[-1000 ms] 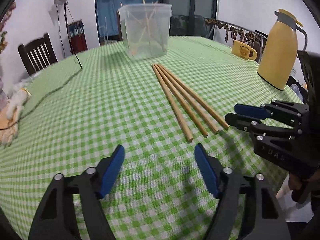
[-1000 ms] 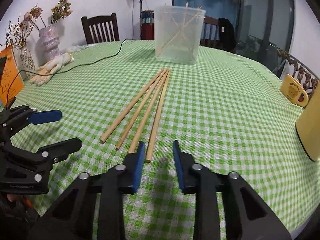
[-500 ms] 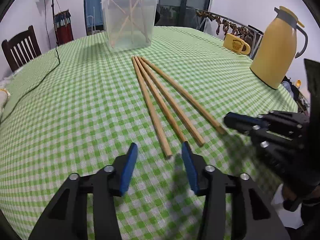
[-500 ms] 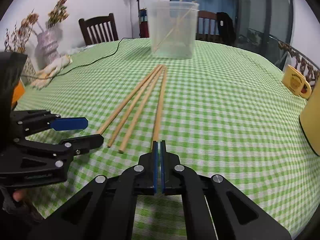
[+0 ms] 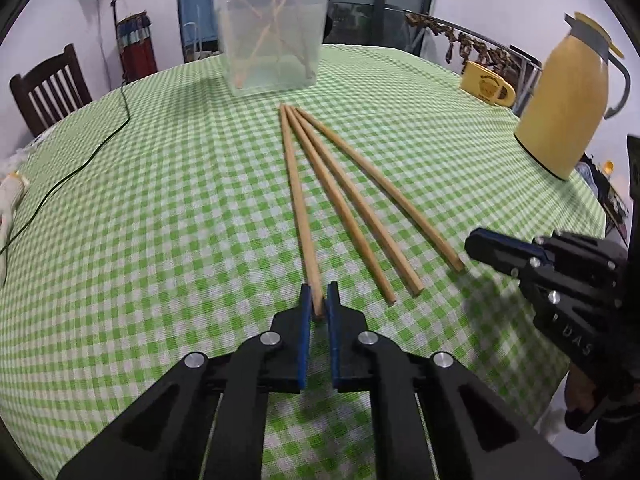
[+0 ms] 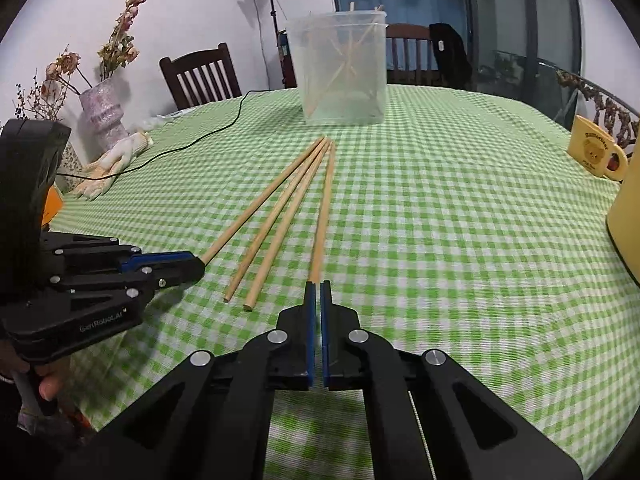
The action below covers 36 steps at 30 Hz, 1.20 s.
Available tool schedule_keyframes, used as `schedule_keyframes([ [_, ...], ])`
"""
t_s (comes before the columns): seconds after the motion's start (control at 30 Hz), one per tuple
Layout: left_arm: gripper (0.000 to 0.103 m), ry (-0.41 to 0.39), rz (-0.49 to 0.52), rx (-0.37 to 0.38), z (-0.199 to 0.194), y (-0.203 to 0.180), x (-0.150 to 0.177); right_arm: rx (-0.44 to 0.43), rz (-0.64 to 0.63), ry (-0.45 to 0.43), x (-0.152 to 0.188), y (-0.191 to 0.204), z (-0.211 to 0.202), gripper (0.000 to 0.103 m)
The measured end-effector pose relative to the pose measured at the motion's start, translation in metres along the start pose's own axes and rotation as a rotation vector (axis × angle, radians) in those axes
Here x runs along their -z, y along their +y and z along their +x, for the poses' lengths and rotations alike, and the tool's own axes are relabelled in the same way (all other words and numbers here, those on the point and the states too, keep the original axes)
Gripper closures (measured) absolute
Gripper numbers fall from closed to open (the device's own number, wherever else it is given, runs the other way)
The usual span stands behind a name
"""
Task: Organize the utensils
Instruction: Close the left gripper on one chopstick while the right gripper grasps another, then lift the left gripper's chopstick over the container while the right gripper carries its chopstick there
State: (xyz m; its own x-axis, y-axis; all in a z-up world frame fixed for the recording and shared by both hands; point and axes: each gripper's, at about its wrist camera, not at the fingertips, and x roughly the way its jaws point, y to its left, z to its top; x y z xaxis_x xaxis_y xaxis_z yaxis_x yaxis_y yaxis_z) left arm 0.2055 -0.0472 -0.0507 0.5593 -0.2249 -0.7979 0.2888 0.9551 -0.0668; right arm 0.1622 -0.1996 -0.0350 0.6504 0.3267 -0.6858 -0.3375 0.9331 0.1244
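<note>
**chopstick_fan:** So where's everything sitting right now? Four wooden chopsticks (image 5: 340, 200) lie fanned out on the green checked counter (image 5: 160, 220), far tips bunched together near the clear plastic tub (image 5: 274, 36), near ends spread apart towards the person.

**kitchen_tinkerer:** Yep. The left tool (image 5: 317, 304) has its blue pads squeezed on the near end of the leftmost chopstick (image 5: 300, 200), which is still flat on the cloth. The right tool (image 6: 317, 292) is pinched together right at the near end of the rightmost chopstick (image 6: 324, 200). Looks like it's clamped on the tip, though that end is mostly hidden between the pads.

**chopstick_fan:** How do you reckon they'll handle?

**kitchen_tinkerer:** My guess: super light, stiff, smooth and round, so they'll want to roll or swivel in a pinch. Gripped at the very end, the long free part may droop or pivot when lifted. A hold a bit further up the shaft would be steadier, but the end is the easy bit to reach on a flat cloth.

**chopstick_fan:** And the tub?

**kitchen_tinkerer:** Open top, see-through, upright at the far side of the counter. Several thin sticks are already inside, leaning crisscross against the walls with a couple poking above the rim. Can't count them exactly. Presumably that's where these four go. The other containers are a yellow jug (image 5: 564, 104) and a yellow mug (image 5: 486, 88) off to the right, contents not visible.
</note>
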Motion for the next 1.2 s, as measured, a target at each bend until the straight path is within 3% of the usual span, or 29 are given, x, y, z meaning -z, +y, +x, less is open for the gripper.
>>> schedule_keyframes([
  [0.3, 0.099, -0.065, -0.033, -0.035, -0.027, 0.014, -0.003, 0.031, -0.017, 0.003, -0.001, 0.010, 0.008, 0.098],
  [0.33, 0.099, -0.067, -0.033, -0.036, -0.028, 0.015, -0.003, 0.038, -0.014, -0.001, -0.001, 0.010, 0.008, 0.086],
  [0.37, 0.099, -0.072, -0.036, -0.040, -0.030, 0.017, -0.003, 0.044, -0.008, -0.009, -0.001, 0.009, 0.006, 0.056],
  [0.4, 0.099, -0.072, -0.038, -0.040, -0.030, 0.019, -0.003, 0.049, -0.001, -0.020, -0.001, 0.008, 0.004, 0.044],
  [0.43, 0.099, -0.072, -0.038, -0.039, -0.031, 0.020, -0.003, 0.055, 0.004, -0.043, -0.002, 0.007, 0.001, 0.041],
  [0.5, 0.099, -0.074, -0.044, -0.043, -0.033, 0.022, -0.001, 0.074, -0.014, -0.040, -0.003, 0.008, 0.001, 0.043],
  [0.57, 0.099, -0.077, -0.051, -0.042, -0.034, 0.023, 0.001, 0.087, -0.028, -0.022, -0.004, 0.008, 0.006, 0.059],
  [0.73, 0.099, -0.090, -0.057, -0.056, -0.039, 0.028, 0.005, 0.097, -0.071, 0.032, -0.001, 0.013, 0.019, 0.072],
  [0.8, 0.099, -0.096, -0.055, -0.059, -0.041, 0.029, 0.006, 0.085, -0.102, 0.032, -0.002, 0.019, 0.021, 0.084],
  [0.83, 0.099, -0.102, -0.058, -0.063, -0.043, 0.031, 0.005, 0.085, -0.109, 0.035, -0.002, 0.021, 0.021, 0.095],
  [1.0, 0.099, -0.127, -0.051, -0.065, -0.056, 0.033, 0.005, 0.092, -0.110, 0.043, -0.002, 0.024, 0.017, 0.096],
  [1.2, 0.100, -0.181, -0.047, -0.060, -0.083, 0.033, -0.001, 0.123, -0.125, -0.057, -0.022, 0.014, -0.025, 0.097],
])
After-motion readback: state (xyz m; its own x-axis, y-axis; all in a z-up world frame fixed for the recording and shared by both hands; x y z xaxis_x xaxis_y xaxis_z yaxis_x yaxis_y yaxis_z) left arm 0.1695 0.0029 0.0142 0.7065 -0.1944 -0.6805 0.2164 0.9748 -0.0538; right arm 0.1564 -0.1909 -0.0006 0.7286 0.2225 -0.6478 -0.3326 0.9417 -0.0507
